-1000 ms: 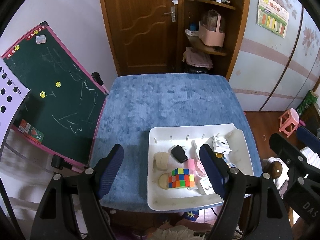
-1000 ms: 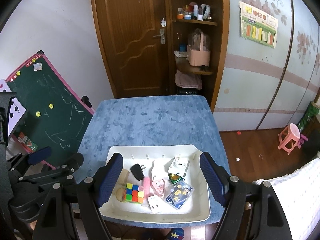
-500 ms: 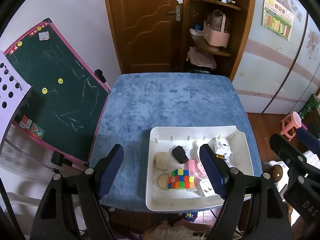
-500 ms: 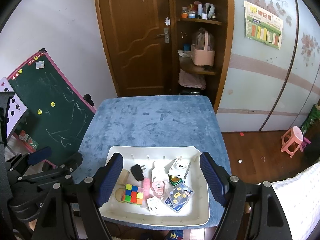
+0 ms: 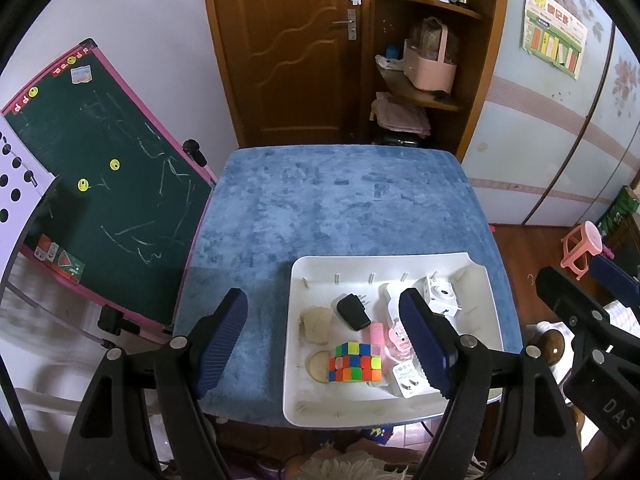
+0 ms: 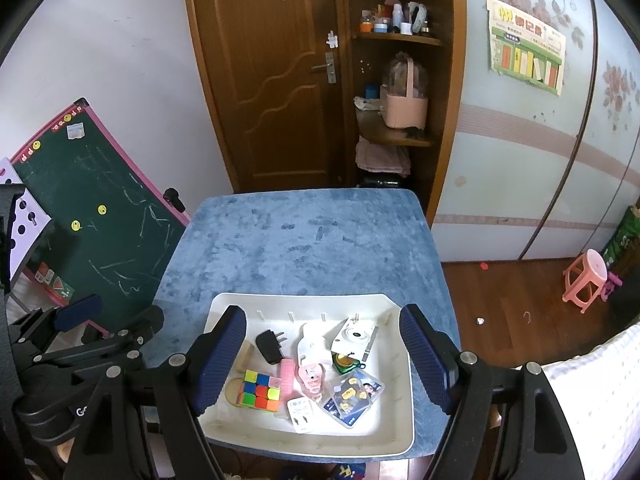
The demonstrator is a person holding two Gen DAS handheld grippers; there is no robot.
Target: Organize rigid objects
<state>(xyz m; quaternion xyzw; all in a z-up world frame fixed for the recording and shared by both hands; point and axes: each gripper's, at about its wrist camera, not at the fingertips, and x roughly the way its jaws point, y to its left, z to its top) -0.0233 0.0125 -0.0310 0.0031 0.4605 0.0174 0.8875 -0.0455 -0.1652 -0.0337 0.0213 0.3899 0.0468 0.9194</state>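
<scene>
Worktop (image 5: pixel 340 208): blue plush cover, centre of both views; far half bare.

Tray (image 5: pixel 298 400), white, shallow: lower right of the left wrist view, lower centre of the right wrist view, at the worktop's near edge. Contents, all loose:
- Puzzle cube (image 6: pixel 258 390), multicoloured, lower left of tray, beside a round tan disc (image 5: pixel 316 364).
- Black plug adapter (image 6: pixel 270 346), prongs up-right, upper left of tray.
- White toy camera (image 6: pixel 354 336), upper right of tray, tilted.
- Pink block (image 5: pixel 376 334), upright, just above the cube.
- White plug (image 6: pixel 300 410), flat, near the tray's front.
- Clear card case (image 6: pixel 352 394), printed cards inside, right of the plug.
- Green round item (image 6: pixel 344 362), below the camera; kind cannot be told.

Left claw (image 5: pixel 324 338): spread wide, holding nothing, above the worktop's lower left and the tray.

Right claw (image 6: pixel 324 360): spread wide, holding nothing, straddling the tray from above.

Chalkboard (image 5: pixel 96 176), pink frame: left of frame, leaning beside the worktop.
</scene>
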